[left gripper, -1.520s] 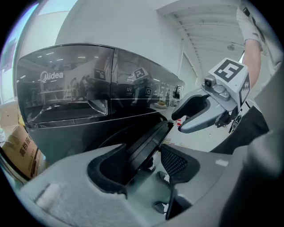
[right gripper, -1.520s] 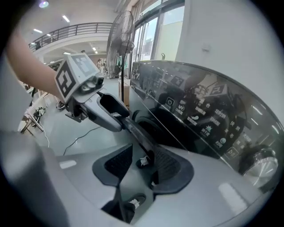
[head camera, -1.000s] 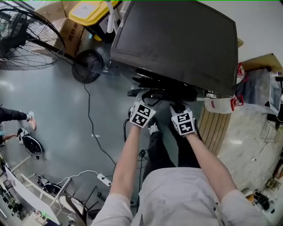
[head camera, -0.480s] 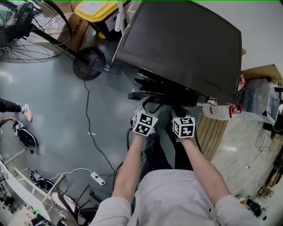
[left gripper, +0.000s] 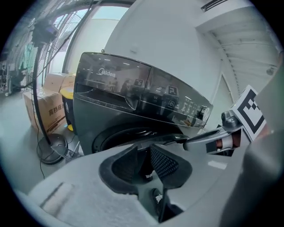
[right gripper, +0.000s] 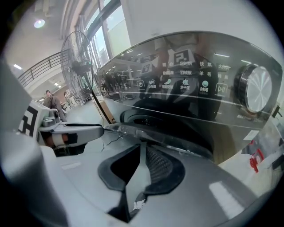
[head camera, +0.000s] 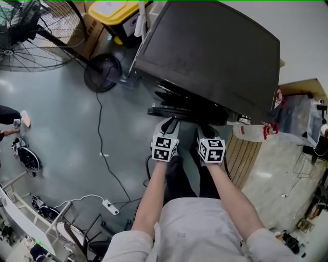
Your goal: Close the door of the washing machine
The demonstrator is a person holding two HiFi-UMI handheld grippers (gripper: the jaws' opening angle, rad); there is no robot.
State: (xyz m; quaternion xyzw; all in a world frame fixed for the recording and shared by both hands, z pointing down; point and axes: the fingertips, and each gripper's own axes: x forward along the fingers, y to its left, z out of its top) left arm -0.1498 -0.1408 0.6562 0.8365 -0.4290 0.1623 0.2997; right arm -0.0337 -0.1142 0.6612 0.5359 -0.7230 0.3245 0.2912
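The dark washing machine (head camera: 205, 51) stands ahead with its door (head camera: 187, 110) swung out toward me. My left gripper (head camera: 170, 123) and right gripper (head camera: 204, 129) sit side by side at the door's outer edge. In the left gripper view the door rim (left gripper: 164, 138) crosses just above my left gripper (left gripper: 143, 150). Its jaws are closing and a dark gap still shows between the pads. In the right gripper view my right gripper (right gripper: 142, 146) is closing too. Its tips nearly meet at the clear door rim (right gripper: 155, 137), below the drum opening (right gripper: 142, 119).
A standing fan (head camera: 36, 36) with a round base (head camera: 100, 75), a cardboard box (head camera: 84, 38) and a yellow-lidded bin (head camera: 110, 13) stand left of the machine. A cable (head camera: 105, 148) and power strip (head camera: 108, 206) lie on the floor. A white bottle (head camera: 251, 130) and wooden slats (head camera: 248, 148) sit at the right.
Both grippers have edged closer together and further in under the door's edge. Their marker cubes have rolled to a squarer angle. The door has not visibly swung.
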